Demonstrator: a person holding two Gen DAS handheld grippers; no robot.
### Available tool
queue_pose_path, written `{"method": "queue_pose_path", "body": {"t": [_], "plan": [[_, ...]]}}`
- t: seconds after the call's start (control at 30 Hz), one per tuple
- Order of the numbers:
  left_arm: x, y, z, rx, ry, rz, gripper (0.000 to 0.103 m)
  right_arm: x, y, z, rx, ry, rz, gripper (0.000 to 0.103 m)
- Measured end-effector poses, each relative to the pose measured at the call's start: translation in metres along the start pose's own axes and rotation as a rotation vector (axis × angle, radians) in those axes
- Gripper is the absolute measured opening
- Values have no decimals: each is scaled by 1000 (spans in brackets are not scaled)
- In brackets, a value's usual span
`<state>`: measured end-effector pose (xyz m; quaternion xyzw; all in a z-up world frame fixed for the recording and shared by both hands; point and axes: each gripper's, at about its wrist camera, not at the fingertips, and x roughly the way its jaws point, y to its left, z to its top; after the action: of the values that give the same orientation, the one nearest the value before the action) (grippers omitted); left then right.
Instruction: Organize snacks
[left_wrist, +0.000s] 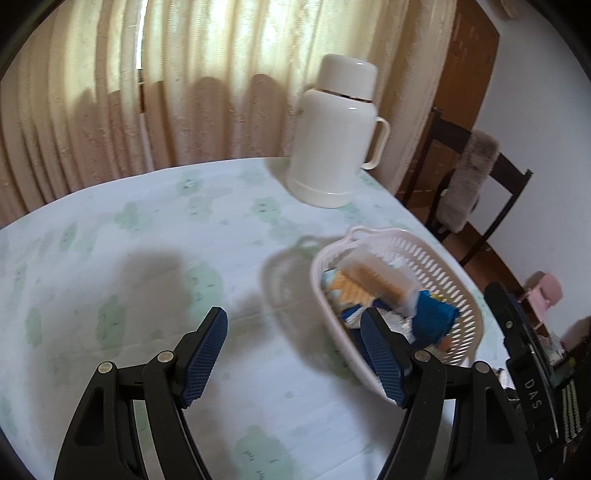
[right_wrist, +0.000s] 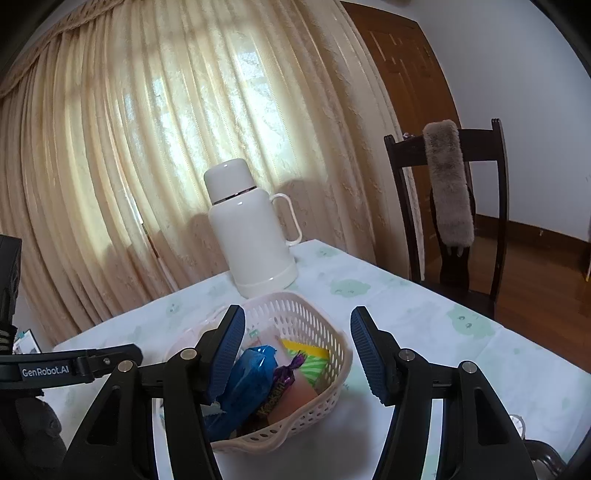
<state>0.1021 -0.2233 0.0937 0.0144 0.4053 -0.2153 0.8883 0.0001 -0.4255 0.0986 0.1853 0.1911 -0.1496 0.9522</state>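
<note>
Basket (right_wrist: 332, 343) of perforated pale plastic, crinkly foil snack wrappers (right_wrist: 251, 376) inside — left tongs (left_wrist: 293, 356), right tongs (right_wrist: 297, 354) both spread apart, ribbed blue pads.

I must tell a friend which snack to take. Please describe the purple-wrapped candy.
Behind the white thermos stands a pale basket on the table. Among its snacks, beside a blue packet, lies the candy, the only one with twisted purple ends.

— Where are the snacks?
— Piled in the white slotted basket (right_wrist: 334, 354) on the table: a blue wrapped packet (right_wrist: 251, 380), a purple twist-wrapped candy (right_wrist: 282, 384), and a clear-wrapped biscuit bar (left_wrist: 376, 282) lying on top.
</note>
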Motion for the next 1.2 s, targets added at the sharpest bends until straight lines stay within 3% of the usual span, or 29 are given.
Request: {"method": "queue_pose_path", "body": {"t": [0.2, 0.27, 0.33, 0.47, 0.73, 0.87, 1.2], "plan": [[-9, 5, -10, -1, -42, 110, 81, -1, 5, -2, -19, -2, 12, 70], [-11, 5, -13, 20, -59, 165, 87, -1, 7, -4, -19, 9, 39, 81], [-12, 4, -14, 49, -72, 194, 87, 2, 9, -5, -24, 25, 66, 85], [-17, 1, -15, 113, -96, 245, 90, 2, 17, -14, -54, 62, 89, 86], [-24, -5, -17, 178, -122, 278, 90, -17, 31, -37, -126, 105, 91, 87], [-28, -13, -19, 227, -152, 333, 90, -16, 25, -37, -99, 126, 89, 90], [-30, -24, -24, 303, -169, 354, 90, -4, 19, -44, -50, 227, 128, 90]]}}
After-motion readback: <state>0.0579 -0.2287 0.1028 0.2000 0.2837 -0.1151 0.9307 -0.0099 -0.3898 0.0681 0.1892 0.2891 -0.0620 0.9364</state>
